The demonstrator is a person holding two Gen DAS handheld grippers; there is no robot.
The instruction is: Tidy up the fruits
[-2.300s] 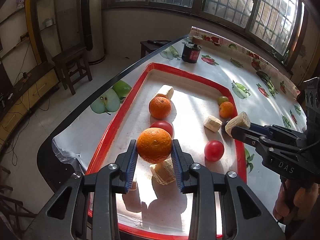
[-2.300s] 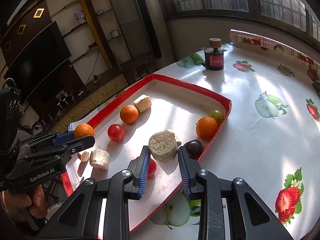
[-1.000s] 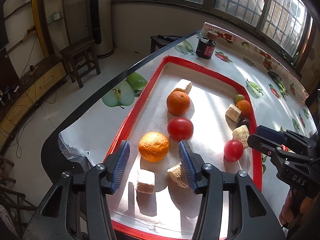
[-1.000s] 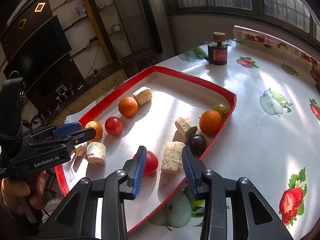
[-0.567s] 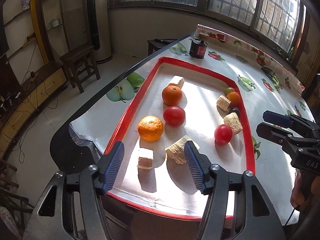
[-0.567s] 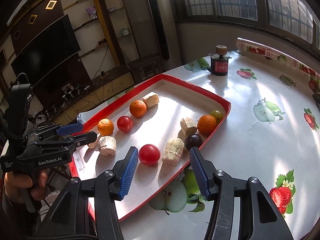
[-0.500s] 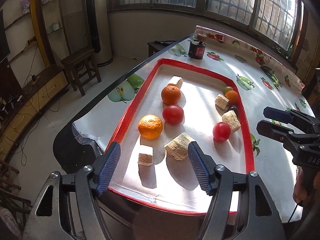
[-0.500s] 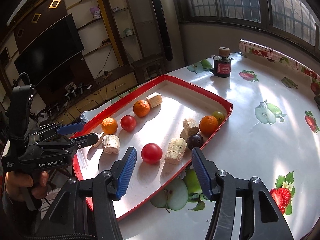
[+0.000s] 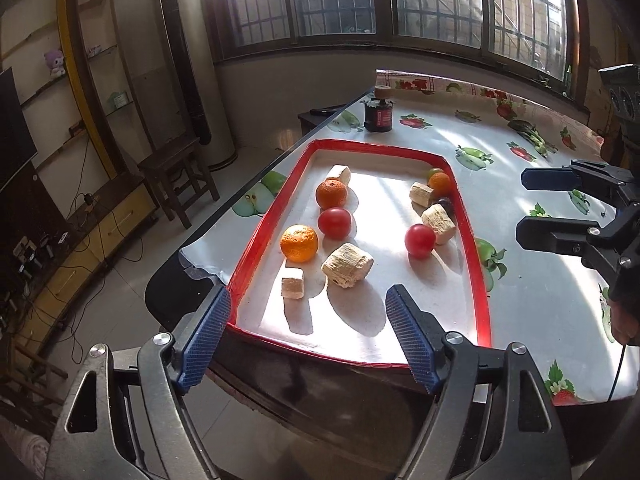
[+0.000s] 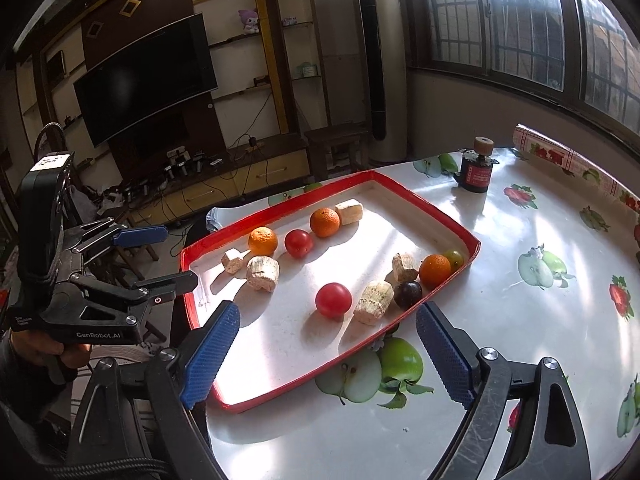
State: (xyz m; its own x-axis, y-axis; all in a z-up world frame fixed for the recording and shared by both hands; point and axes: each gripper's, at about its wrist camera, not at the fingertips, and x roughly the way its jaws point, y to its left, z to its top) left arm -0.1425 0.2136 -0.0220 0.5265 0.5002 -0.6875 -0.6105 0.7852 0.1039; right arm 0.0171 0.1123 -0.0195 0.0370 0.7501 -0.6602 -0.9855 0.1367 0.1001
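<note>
Hovering left gripper (image 9: 306, 336), fingers (image 9: 204, 334) apart

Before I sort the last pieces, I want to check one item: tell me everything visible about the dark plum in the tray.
The dark plum is small, round and glossy, deep purple-black with a light glint. It sits in the red-rimmed tray close to its right rim, apparently touching a pale cut chunk, just in front of an orange. No claw is near it.
</note>
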